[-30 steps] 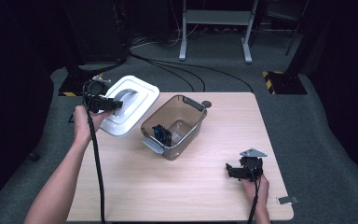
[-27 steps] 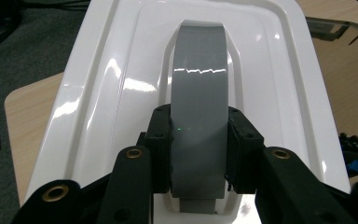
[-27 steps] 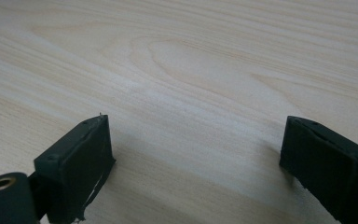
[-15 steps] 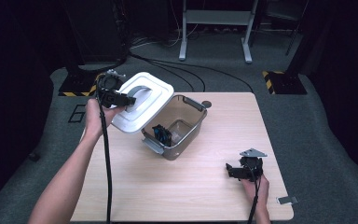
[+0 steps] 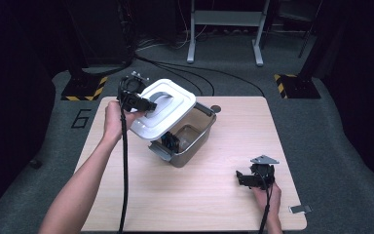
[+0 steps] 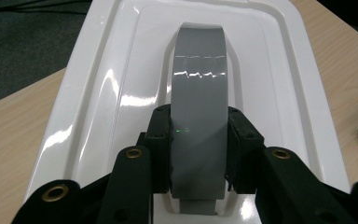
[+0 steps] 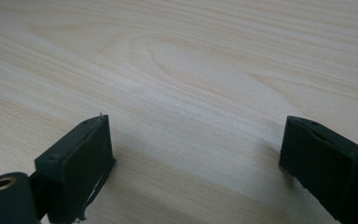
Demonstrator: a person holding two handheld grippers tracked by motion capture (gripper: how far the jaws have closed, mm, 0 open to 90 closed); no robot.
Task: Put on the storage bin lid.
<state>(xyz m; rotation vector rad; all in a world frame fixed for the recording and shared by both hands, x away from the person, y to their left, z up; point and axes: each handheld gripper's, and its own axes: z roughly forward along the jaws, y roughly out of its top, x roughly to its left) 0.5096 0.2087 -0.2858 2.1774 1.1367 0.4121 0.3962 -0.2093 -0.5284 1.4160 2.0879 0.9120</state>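
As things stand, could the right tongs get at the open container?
Probably yes: the right tongs stand open on bare table, nothing lying between them and the container; the lid overhangs only its far-left side.

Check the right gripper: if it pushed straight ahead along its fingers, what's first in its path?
Probably just the bare table. The right gripper sits open, angled down at the wood, nothing between its fingers. In the high view it points left along the tabletop, the container farther up; depth unclear, so a miss looks likely.

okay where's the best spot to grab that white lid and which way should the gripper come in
Grip the grey handle arching along the middle of the white lid, coming from above its top face with one jaw on each long side. It is a raised, narrow, parallel-sided strap, unlike the broad lid. The left gripper holds it just so.
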